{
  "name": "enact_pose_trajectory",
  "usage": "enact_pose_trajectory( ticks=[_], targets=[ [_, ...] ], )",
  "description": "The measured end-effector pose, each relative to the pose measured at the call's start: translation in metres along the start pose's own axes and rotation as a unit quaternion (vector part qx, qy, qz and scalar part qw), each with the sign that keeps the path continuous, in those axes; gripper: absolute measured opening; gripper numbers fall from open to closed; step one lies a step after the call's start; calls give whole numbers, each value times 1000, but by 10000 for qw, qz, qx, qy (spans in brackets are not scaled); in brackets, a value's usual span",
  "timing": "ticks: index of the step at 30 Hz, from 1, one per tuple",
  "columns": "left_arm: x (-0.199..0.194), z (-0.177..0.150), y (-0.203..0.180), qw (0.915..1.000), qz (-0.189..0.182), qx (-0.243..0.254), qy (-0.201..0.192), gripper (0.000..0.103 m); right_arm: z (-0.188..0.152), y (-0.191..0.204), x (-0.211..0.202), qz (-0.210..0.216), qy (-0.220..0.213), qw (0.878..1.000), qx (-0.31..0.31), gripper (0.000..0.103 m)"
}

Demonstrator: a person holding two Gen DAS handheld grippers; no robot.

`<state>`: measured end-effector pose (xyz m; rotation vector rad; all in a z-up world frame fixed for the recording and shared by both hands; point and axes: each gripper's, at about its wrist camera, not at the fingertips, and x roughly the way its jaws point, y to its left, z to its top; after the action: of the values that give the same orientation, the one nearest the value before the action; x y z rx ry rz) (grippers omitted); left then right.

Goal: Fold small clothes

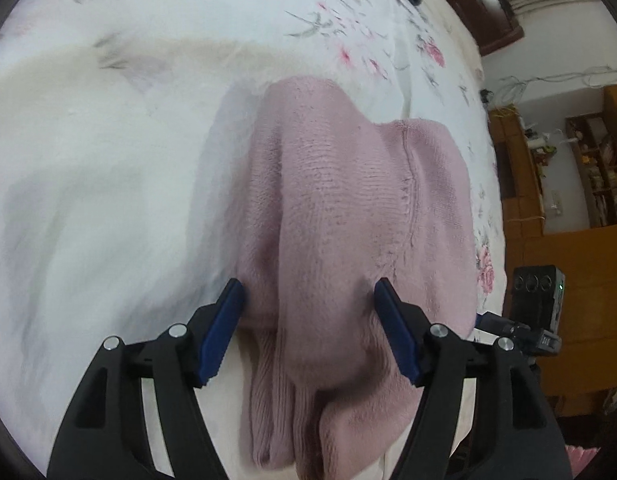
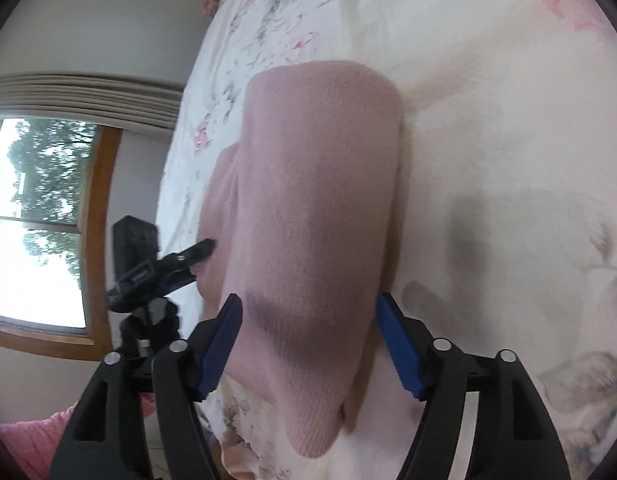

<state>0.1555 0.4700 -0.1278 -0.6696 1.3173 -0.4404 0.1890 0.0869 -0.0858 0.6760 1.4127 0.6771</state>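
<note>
Garment: a pink knit sweater (image 1: 348,216) lies folded lengthwise on the bed (image 1: 108,184), its long axis running away from both cameras (ribbed hem nearest the left lens).
Seam: a stitched line (image 1: 408,184) runs down the right part of the sweater in the left view.
Left tool: the left tool (image 1: 306,292) stands wide open, its blue pads (image 1: 222,336) flanking the sweater's near end; nothing is gripped.
Right tool: the right tool (image 2: 308,304) is likewise spread wide, blue pads (image 2: 220,348) on either side of the sweater (image 2: 316,216), holding nothing (whether the pads touch the knit cannot be told).
Bed cover: white with pink and grey flowers (image 1: 348,20), creased beside the sweater.
Other tool seen: in the right view the left tool (image 2: 164,272) shows at the sweater's left edge; in the left view the right tool (image 1: 524,320) shows at the sweater's right edge.
Surroundings: window with wooden frame (image 2: 40,216) in the right view; wooden shelves (image 1: 588,168) in the left.
</note>
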Motion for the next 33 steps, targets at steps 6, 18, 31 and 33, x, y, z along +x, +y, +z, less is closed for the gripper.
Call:
enact_pose_trajectory(
  ticks=[6, 18, 31, 33],
  targets=[
    [19, 7, -7, 9987, -431, 244, 139, 78, 9, -6, 23, 175, 110, 9998, 5, 86],
    [31, 4, -31, 9983, -253, 519, 115, 47, 13, -4, 35, 410, -83, 9989, 208, 63],
    [21, -53, -128, 9818, -1687, 861, 159, 38, -22, 25, -90, 830, -429, 9955, -147, 55],
    [28, -66, -149, 9793, -1811, 867, 263, 38, -35, 15, -119, 816, -425, 9957, -73, 55]
  ],
)
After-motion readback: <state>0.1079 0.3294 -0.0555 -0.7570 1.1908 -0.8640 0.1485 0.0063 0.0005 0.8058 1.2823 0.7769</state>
